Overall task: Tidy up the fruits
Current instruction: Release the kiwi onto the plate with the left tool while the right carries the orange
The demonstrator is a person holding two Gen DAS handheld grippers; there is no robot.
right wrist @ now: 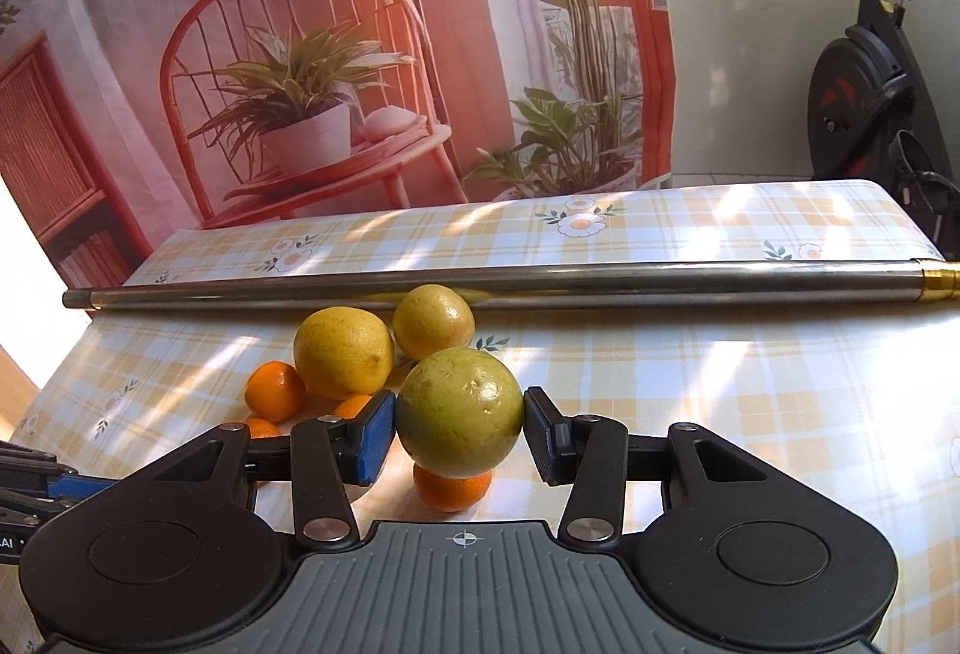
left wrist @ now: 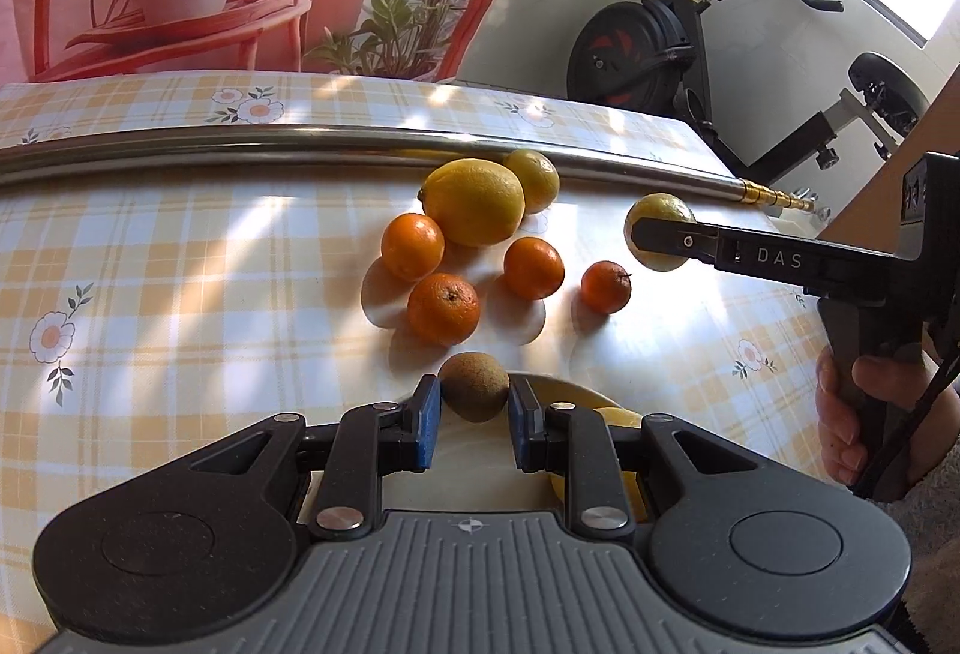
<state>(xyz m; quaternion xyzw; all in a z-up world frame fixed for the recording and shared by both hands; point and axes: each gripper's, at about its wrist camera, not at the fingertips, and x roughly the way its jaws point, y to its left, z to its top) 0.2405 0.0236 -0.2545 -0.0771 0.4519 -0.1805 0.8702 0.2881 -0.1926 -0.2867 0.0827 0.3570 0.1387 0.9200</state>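
In the left wrist view my left gripper (left wrist: 474, 399) is shut on a brown kiwi (left wrist: 474, 384), which sits between its blue pad tips just above a pale plate (left wrist: 570, 389) that holds a yellow fruit (left wrist: 624, 417). My right gripper (right wrist: 459, 414) is shut on a yellow-green citrus (right wrist: 459, 417) and holds it above a mandarin (right wrist: 451, 491). From the left wrist view that citrus (left wrist: 657, 234) hangs at the right of the fruit pile. Two lemons (left wrist: 474, 201) (left wrist: 534, 180) and several mandarins (left wrist: 444, 307) lie on the checked tablecloth.
A long metal rod (left wrist: 360, 144) lies across the table behind the fruit. A hand (left wrist: 840, 414) grips the right tool's handle. An exercise bike (left wrist: 648, 48) stands beyond the table's far right edge. A printed curtain (right wrist: 300, 54) hangs behind.
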